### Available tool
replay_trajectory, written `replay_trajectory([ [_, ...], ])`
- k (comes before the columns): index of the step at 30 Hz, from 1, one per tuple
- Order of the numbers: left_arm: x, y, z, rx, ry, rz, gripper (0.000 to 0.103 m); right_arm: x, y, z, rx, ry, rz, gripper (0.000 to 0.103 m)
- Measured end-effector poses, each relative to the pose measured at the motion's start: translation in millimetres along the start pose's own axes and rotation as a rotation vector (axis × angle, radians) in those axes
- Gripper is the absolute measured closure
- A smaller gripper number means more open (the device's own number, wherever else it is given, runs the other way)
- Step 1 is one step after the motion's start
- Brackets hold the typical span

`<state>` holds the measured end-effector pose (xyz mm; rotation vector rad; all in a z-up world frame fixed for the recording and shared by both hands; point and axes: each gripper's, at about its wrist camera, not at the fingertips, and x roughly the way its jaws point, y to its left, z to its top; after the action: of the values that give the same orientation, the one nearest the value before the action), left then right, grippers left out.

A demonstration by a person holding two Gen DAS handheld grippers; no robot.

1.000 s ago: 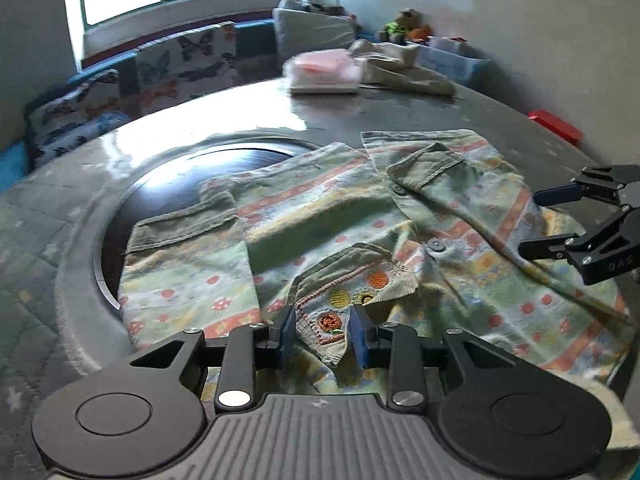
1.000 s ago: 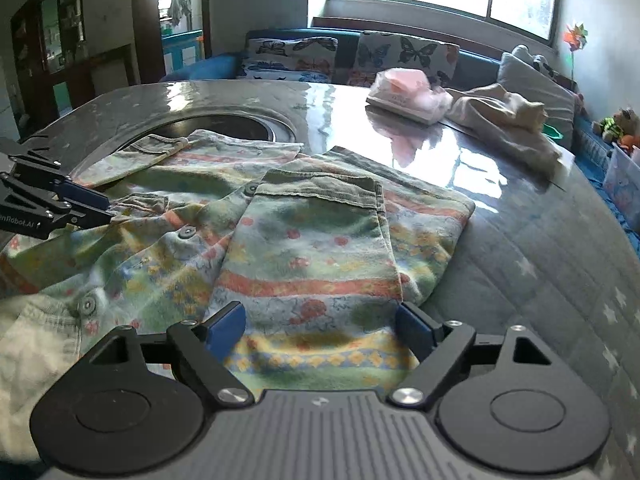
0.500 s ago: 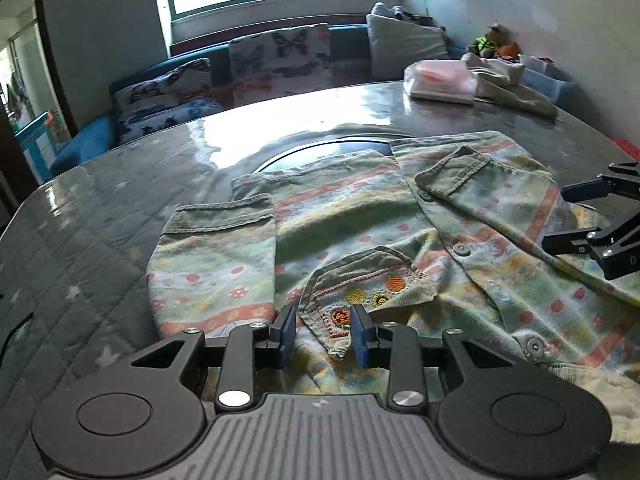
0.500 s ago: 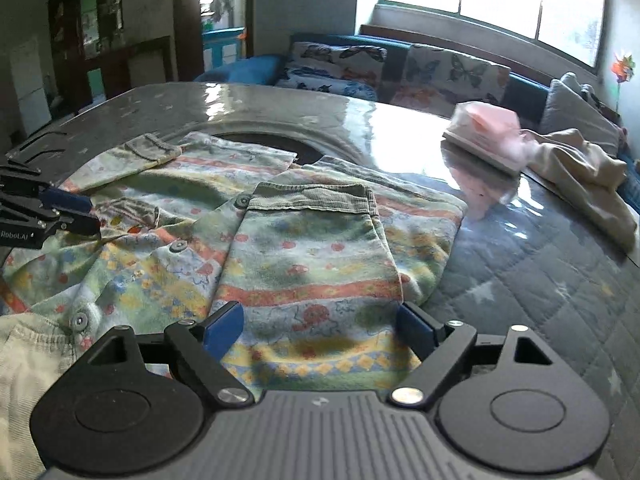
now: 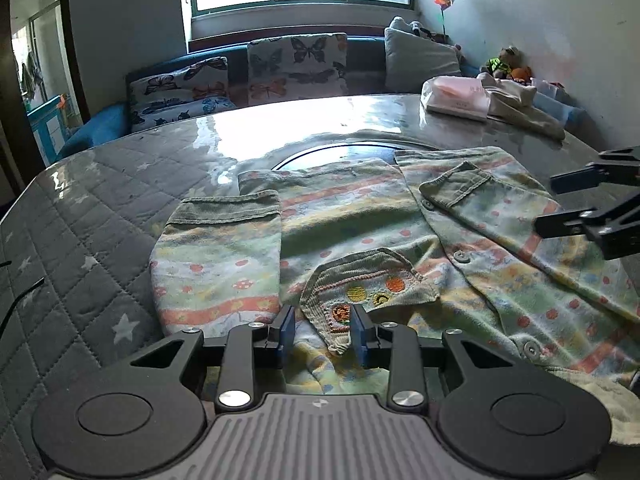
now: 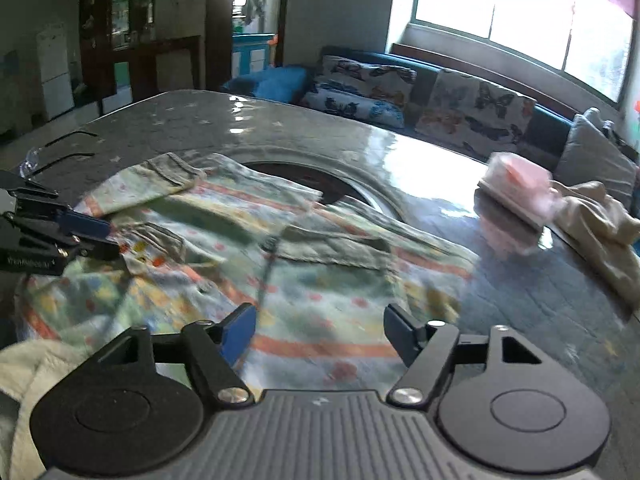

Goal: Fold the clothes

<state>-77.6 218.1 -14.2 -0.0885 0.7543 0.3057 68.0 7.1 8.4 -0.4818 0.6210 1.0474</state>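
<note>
Left wrist view: shows the left gripper (image 5: 322,332) set narrow, with the tip of the embroidered collar (image 5: 360,288) between its blue pads (image 5: 286,330). Leaves a sliver of gap on one side, so reads as not yet pinched.

Right wrist view: shows the right gripper (image 6: 320,332) at a middling width, jaws having just been closing, low over the folded right sleeve (image 6: 332,280). Blurred; cloth lies below and between the jaws, with no clamping visible.

Step in hand, as judged: taking hold of the collar end of the shirt (image 5: 344,216) on both sides, ready to fold it over toward the hem.
- Close each gripper fully on cloth before lifting, and catch the folded sleeve layer together with the body beneath.
- Grip level with one another across the shoulders, so that the fold line runs square.
- Lift and carry both ends evenly; keep the left sleeve (image 5: 220,256) from sliding out of its fold.

Shirt: lies flat, front up, on the quilted grey table (image 5: 100,208), partly over its dark round inset. Collar end nearest the grippers, hem toward the window; long axis thus runs away from the grippers. Both sleeves turned along the body, cuffs pointing to the far side.

Beyond, well apart: pink pack (image 5: 456,98) and beige cloth (image 5: 520,108).
</note>
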Motion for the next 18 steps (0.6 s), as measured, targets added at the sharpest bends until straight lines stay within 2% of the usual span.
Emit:
replay_trajectory([
  [6,-1.1,1.1,-3.5,-0.014,-0.009,0.000,0.068,32.3,17.5,13.6,0.021,0.027,0.026,0.047],
  [8,-0.9,0.9,-3.8,-0.020,-0.009,-0.009,0.064,41.3,20.3,15.8,0.036,0.040,0.022,0.050],
  [12,0.0,-7.3,-5.3,0.008,-0.011,-0.013,0.046,53.5,21.3,14.5,0.069,0.058,0.011,0.065],
  [15,1.1,-11.5,-5.0,0.017,-0.010,-0.012,0.040,52.2,19.7,13.6,0.074,0.051,-0.004,0.089],
  [18,1.8,-12.9,-4.3,0.015,-0.007,-0.019,0.034,47.9,14.6,11.4,0.089,0.039,-0.018,0.098],
])
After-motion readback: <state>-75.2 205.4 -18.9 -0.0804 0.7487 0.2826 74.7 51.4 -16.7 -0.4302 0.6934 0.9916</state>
